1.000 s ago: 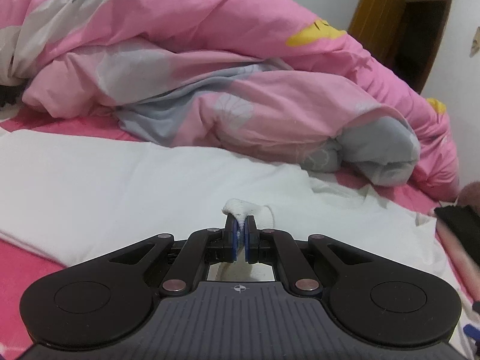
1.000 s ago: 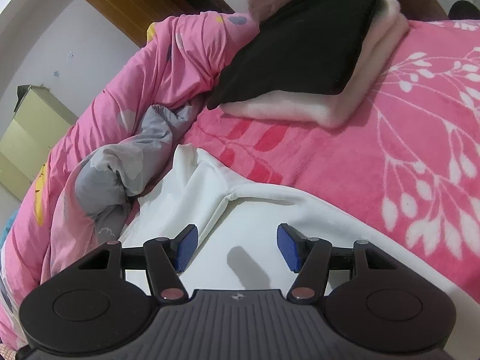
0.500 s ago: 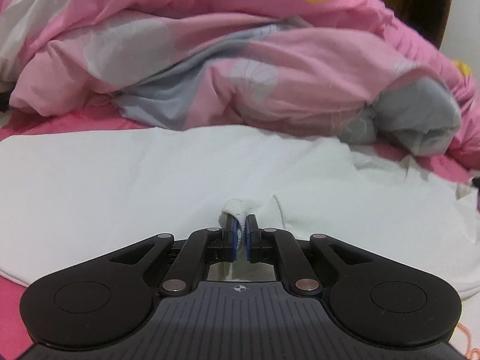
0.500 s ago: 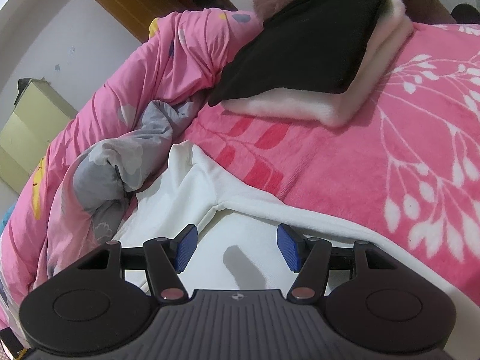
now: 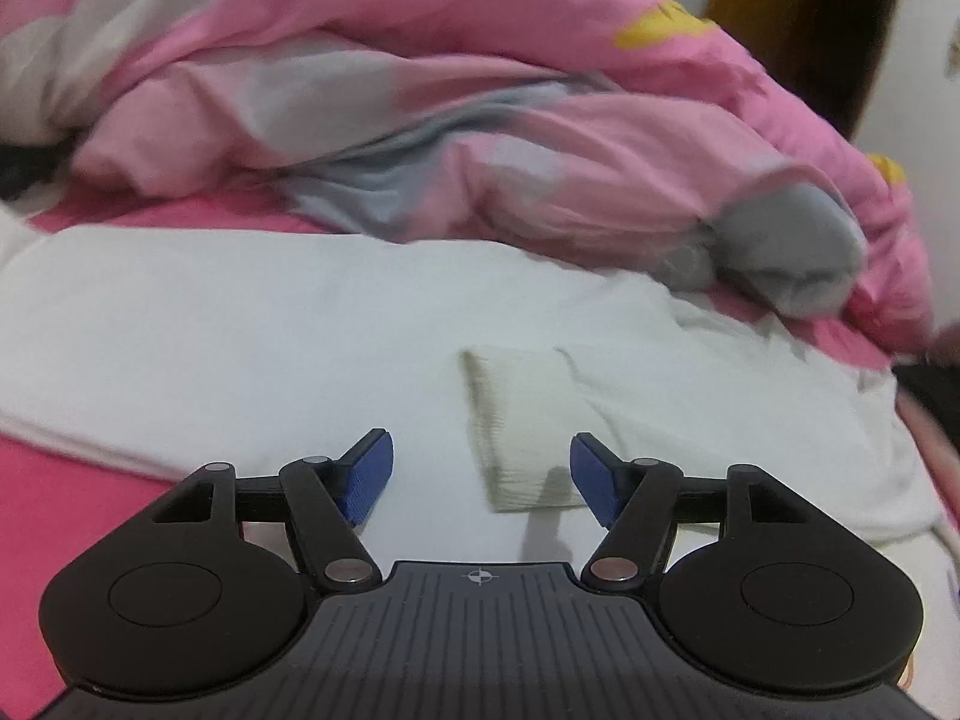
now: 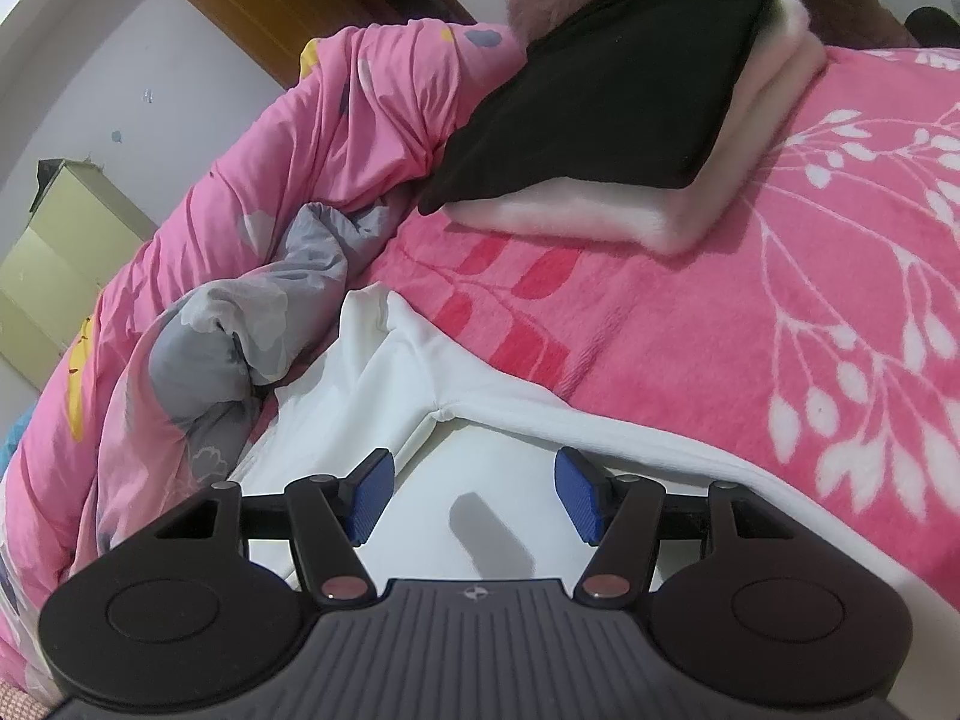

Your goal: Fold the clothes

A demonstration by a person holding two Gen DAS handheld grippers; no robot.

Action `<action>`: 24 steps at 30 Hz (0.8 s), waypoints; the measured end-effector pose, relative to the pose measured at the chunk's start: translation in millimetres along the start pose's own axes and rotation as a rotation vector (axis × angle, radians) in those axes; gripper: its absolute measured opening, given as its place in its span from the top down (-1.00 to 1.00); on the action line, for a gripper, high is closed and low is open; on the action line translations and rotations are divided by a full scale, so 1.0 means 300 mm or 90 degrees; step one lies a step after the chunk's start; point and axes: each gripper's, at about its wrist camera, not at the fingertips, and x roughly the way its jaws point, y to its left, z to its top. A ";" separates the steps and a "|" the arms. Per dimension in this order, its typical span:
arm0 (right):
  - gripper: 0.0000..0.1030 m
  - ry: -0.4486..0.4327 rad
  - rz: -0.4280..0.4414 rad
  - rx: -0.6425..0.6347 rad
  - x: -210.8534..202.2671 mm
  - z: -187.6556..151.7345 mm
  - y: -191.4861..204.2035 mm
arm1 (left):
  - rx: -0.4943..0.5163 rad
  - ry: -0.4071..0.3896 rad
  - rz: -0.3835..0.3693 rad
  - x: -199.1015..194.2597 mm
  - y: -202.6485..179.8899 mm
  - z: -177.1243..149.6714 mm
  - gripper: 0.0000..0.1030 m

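A second ago the left gripper was pinched tight on a small bunch of white fabric; since then its jaws have just been opening, and they now stand apart with nothing pressed between the blue pads. The released piece, a ribbed cuff at the end of a sleeve, lies flat on the white garment just beyond the fingertips, nearer the right pad than the left but touching neither. The left wrist view has also shifted: the doorway is back at the far right, and the background is smeared by motion. The left gripper points downward at a slant over the near edge of the garment, which spreads across the pink bed cover in front of the rumpled pink and grey duvet. The right wrist view is almost the same as before. The right gripper hangs tilted down over the white garment, its jaws parted as wide as they were a second ago and holding nothing, with plain white cloth and a shadow below them. Farther off to the right, a folded black garment rests on a folded white one upon the floral pink blanket; the duvet lies heaped along the left.
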 end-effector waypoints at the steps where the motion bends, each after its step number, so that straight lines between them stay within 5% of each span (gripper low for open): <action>1: -0.21 -0.001 0.000 0.000 0.000 0.000 0.000 | 0.009 0.000 -0.002 0.009 -0.013 -0.002 -0.23; 5: -0.21 -0.001 0.000 -0.001 -0.001 -0.001 0.000 | 0.034 -0.001 0.016 0.049 -0.050 -0.010 0.13; 9: -0.21 -0.003 0.000 -0.002 -0.003 0.000 0.002 | 0.040 -0.006 0.017 0.057 -0.065 -0.013 0.85; 18: -0.21 0.007 0.009 -0.017 -0.005 0.000 0.014 | 0.000 -0.059 0.015 -0.046 -0.021 0.013 0.91; 24: -0.21 0.010 0.015 -0.033 -0.008 -0.003 0.031 | -0.032 -0.039 0.027 -0.025 0.044 0.024 0.91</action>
